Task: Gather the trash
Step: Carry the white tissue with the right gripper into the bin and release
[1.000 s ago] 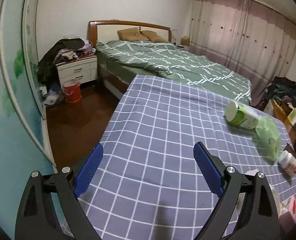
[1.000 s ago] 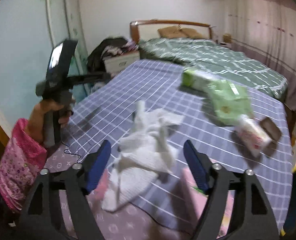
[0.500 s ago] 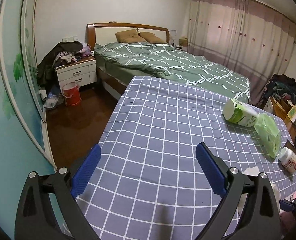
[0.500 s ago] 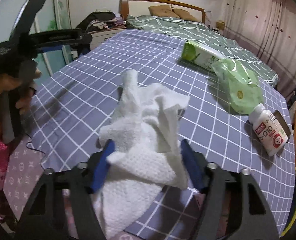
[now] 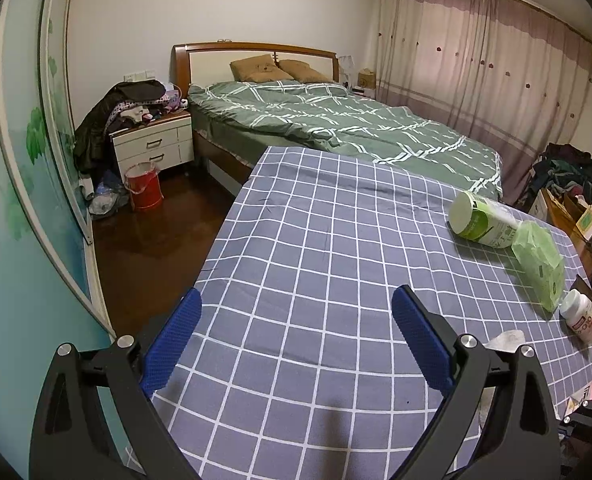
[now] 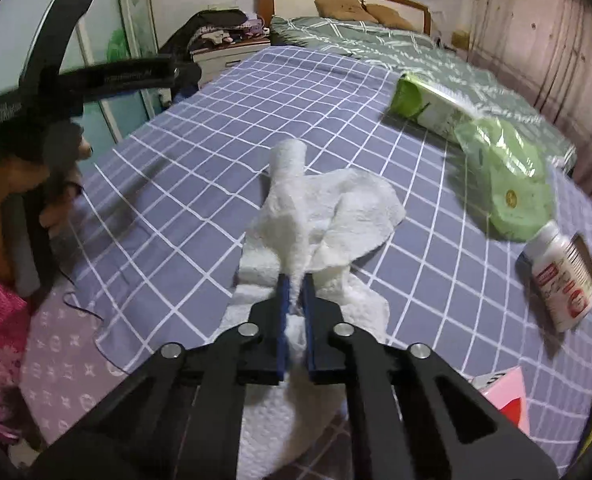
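A crumpled white paper towel [image 6: 327,208] lies on the blue checked tablecloth [image 6: 224,120]. My right gripper [image 6: 296,284] is shut on a fold of it, the blue pads pinching the paper near its lower middle. A small corner of the towel [image 5: 505,338] shows past the right finger in the left wrist view. My left gripper [image 5: 296,316] hangs open over bare cloth near the table's left edge, nothing between its fingers. It also appears at the left of the right wrist view, held by a hand [image 6: 0,200].
A green-and-white carton [image 6: 427,108], a green wipes pack [image 6: 503,184] and a white pill bottle [image 6: 559,276] lie on the right of the table. A pink box [image 6: 503,396] sits at the near right corner. A bed [image 5: 335,128], nightstand [image 5: 152,148] and red bin [image 5: 142,190] stand beyond.
My right gripper dropped forward onto the paper towel and closed from wide open to pinching it. The left gripper stayed put and open.
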`<state>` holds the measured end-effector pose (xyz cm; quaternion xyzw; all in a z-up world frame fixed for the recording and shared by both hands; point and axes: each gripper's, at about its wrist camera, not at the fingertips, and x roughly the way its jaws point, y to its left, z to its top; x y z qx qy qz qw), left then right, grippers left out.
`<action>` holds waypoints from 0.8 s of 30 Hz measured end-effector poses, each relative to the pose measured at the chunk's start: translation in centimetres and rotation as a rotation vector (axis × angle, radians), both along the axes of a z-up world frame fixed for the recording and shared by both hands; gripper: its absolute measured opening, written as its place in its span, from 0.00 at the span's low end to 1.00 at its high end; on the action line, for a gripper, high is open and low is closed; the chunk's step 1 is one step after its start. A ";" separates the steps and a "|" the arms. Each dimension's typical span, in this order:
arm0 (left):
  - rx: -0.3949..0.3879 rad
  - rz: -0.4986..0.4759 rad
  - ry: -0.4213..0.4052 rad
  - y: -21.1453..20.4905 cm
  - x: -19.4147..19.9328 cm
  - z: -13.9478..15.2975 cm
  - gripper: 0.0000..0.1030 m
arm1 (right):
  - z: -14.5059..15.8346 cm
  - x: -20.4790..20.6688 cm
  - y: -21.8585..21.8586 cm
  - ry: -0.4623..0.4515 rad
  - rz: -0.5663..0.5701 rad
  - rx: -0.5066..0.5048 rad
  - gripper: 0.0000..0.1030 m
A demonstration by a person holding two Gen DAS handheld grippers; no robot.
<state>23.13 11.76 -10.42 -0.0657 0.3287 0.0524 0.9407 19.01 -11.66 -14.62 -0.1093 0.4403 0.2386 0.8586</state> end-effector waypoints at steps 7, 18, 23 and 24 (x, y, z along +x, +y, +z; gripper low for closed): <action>0.007 -0.002 0.003 -0.1 0.0 -0.2 0.92 | 4.2 -1.0 -3.0 -0.062 -0.030 0.162 0.04; 0.030 -0.015 0.001 -0.6 -0.1 -0.2 0.92 | 11.9 -3.3 -17.7 -0.299 -0.347 0.293 0.04; 0.051 -0.023 0.003 -1.1 -0.1 -0.3 0.92 | 12.0 -3.9 -26.4 -0.347 -0.577 0.234 0.04; 0.057 -0.023 0.003 -1.2 -0.1 -0.3 0.92 | 11.6 -4.0 -28.6 -0.348 -0.640 0.218 0.04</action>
